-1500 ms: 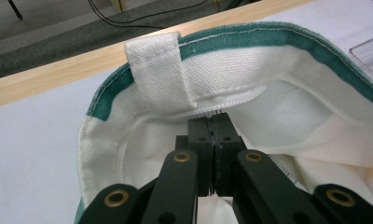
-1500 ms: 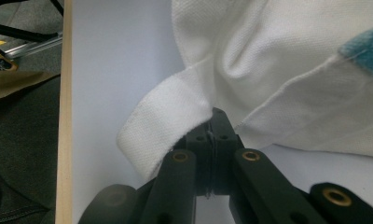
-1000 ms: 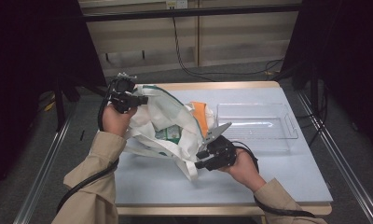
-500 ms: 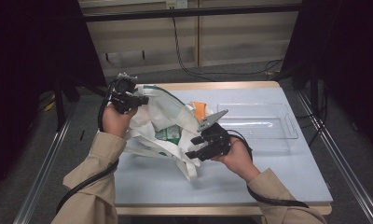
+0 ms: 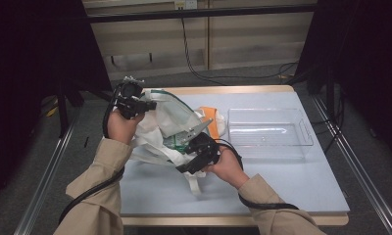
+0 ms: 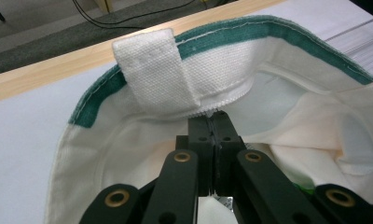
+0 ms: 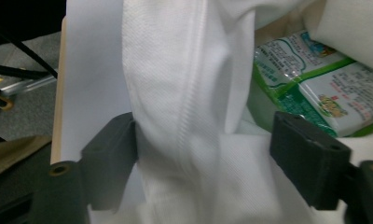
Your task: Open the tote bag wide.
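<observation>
High view first: a white tote bag with a green-trimmed rim lies slumped on the pale blue surface, left of a clear plastic bin, and something orange peeks out between bag and bin. The left claw holds the far rim up off the surface. Left gripper view settles it: the jaws are pressed together on the cloth just under the stitched handle strap, green edge arcing overhead, mouth held wide.

Now the right claw, at the near side of the bag's mouth. Right gripper view shows its jaws standing well apart, and they have just been opening; a fold of white bag cloth hangs between them, brushing the left pad but not clamped. Beyond it, inside the bag, lie green-and-white packets.

The step in hand looks like unpacking the bag, one claw keeping the mouth open while the other goes in for the contents, probably bound for the bin. Next move, by my reading: the right claw needs to get clear of that loose fold, push deeper toward the packets, and close on one packet alone. Catch cloth along with it and the bag gets dragged too.
</observation>
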